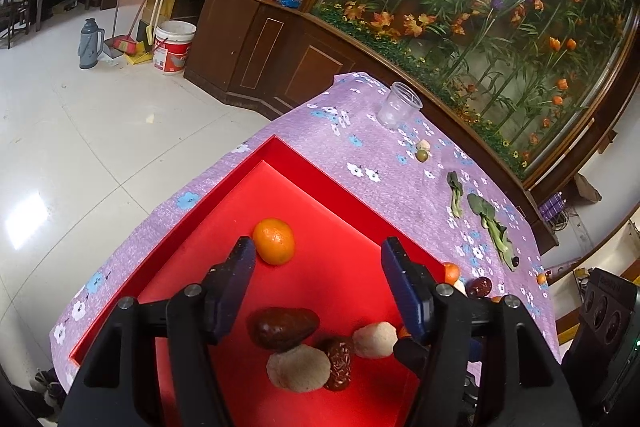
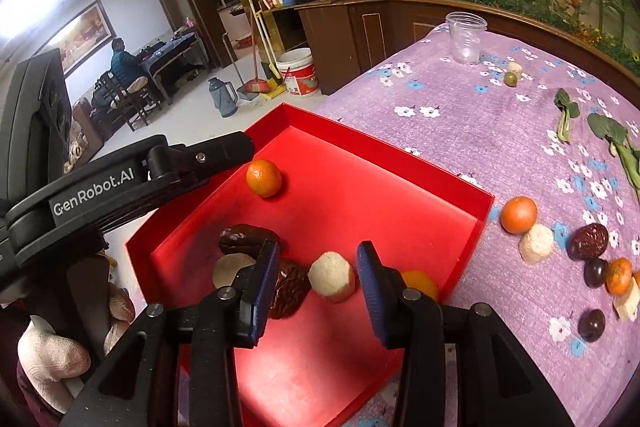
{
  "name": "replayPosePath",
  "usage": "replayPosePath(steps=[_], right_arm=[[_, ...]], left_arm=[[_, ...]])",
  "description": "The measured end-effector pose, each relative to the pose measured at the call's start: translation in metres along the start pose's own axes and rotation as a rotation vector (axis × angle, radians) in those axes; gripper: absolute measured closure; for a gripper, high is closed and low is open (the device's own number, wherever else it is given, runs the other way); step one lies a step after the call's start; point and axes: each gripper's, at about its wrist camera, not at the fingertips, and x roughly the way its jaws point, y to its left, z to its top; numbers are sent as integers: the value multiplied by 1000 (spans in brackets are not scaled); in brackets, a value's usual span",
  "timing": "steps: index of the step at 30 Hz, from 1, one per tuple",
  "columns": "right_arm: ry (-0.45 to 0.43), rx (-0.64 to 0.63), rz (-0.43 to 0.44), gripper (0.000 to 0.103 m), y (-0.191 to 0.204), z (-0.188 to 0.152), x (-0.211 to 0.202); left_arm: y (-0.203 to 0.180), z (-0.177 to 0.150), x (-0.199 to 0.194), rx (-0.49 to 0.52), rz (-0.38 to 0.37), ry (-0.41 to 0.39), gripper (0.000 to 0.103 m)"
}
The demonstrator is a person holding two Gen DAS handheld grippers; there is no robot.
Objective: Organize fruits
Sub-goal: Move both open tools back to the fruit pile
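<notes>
A red tray (image 1: 224, 211) (image 2: 472, 223) lies on the purple flowered cloth. In it lie an orange (image 1: 274, 241) (image 2: 263, 177), a dark brown fruit (image 1: 283, 327) (image 2: 246, 239), a wrinkled red date (image 1: 339, 361) (image 2: 290, 287), two pale round pieces (image 1: 298, 367) (image 1: 375, 339) (image 2: 331, 277) and a small orange (image 2: 419, 283). My left gripper (image 1: 318, 253) is open and empty above the tray; it also shows in the right wrist view (image 2: 224, 147). My right gripper (image 2: 318, 255) is open and empty over the pale piece.
On the cloth right of the tray lie an orange (image 2: 518, 215), a pale piece (image 2: 536, 243), a date (image 2: 588, 241), dark fruits (image 2: 591, 325) and a small orange (image 2: 618, 275). Green leaves (image 2: 616, 143), an olive (image 2: 511, 79) and a clear cup (image 2: 466, 37) sit farther back.
</notes>
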Motion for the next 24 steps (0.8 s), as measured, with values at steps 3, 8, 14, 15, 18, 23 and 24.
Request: replayPosePath(steps=[3, 8, 14, 15, 18, 23, 24], right_arm=[[-13, 15, -1, 52, -3, -4, -7], [-37, 60, -17, 52, -17, -13, -23], [-78, 150, -54, 52, -49, -28, -54], [-88, 172, -66, 52, -57, -31, -62], [-114, 199, -101, 52, -75, -39, -85], [-174, 238, -192, 52, -111, -56, -144], [-189, 245, -216, 52, -117, -58, -157]], left_arm=[[-3, -2, -6, 6, -6, -4, 38], [-19, -4, -15, 24, -31, -9, 38], [-58, -11, -32, 102, -89, -25, 38], [-69, -14, -35, 123, -103, -26, 38], [-95, -20, -46, 177, -142, -22, 38], [-144, -22, -81, 294, -195, -78, 35], [-152, -23, -88, 310, -213, -87, 30]])
